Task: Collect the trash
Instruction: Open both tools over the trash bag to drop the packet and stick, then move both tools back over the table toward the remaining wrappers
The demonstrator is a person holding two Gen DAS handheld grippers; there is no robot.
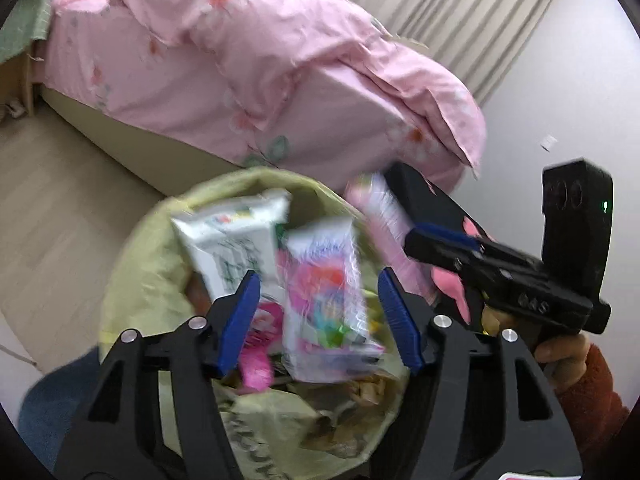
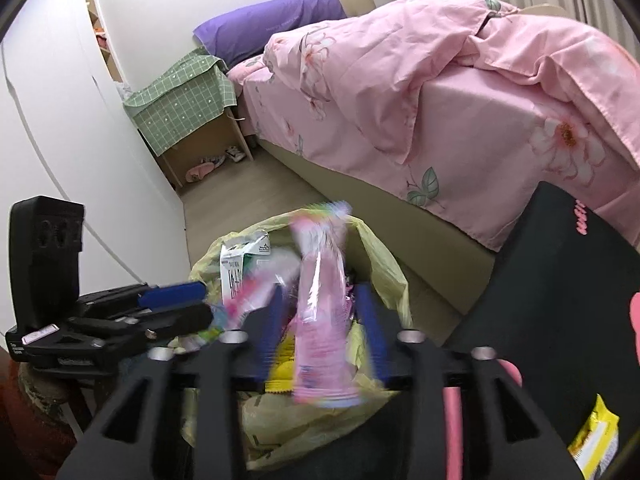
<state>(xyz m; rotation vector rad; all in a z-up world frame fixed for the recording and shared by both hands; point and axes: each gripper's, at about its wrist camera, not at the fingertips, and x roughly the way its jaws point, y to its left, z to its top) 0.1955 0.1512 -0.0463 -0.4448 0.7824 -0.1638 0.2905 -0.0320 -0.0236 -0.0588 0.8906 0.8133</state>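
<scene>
Below, left gripper (image 1: pixel 320 316), blue pads (image 1: pixel 239 312) spread wide, poised over the mouth of a pale yellow-green trash bag (image 1: pixel 132 280). Between the pads, blurred and touching neither, a pink-and-white snack packet (image 1: pixel 326 304). At 11 o'clock from that packet, a white wrapper with green print (image 1: pixel 228 244), blurred, above the bag's opening. Under both, crumpled wrappers and a bright pink scrap (image 1: pixel 256 368) inside the bag. At 3 o'clock in the left wrist view, right gripper (image 1: pixel 440 240) seen side-on, held by a hand (image 1: pixel 560 356) in a rust-red sleeve (image 1: pixel 592 396); beside its tips at 10 o'clock, a long pink packet (image 1: pixel 384 216).

Likewise, right gripper (image 2: pixel 320 320) with blue pads (image 2: pixel 370 324) parted, long pink packet (image 2: pixel 320 312) blurred between them; contact with either pad cannot be told. Below it, same trash bag (image 2: pixel 384 264), holding a white carton with green print (image 2: pixel 236 260) at 10 o'clock and a yellow wrapper (image 2: pixel 282 368) just beside the packet's lower end. At 9 o'clock, left gripper (image 2: pixel 180 304) seen side-on, pads apart. At 3 o'clock, a black surface with pink lettering (image 2: pixel 552 288), a yellow packet (image 2: pixel 596 436) lying on it at 5 o'clock.

Beyond the bag at 12 to 2 o'clock, bed with pink floral duvet (image 2: pixel 440 92) and purple pillow (image 2: pixel 272 20); at 11 o'clock, bedside stand under a green checked cloth (image 2: pixel 180 104).
</scene>
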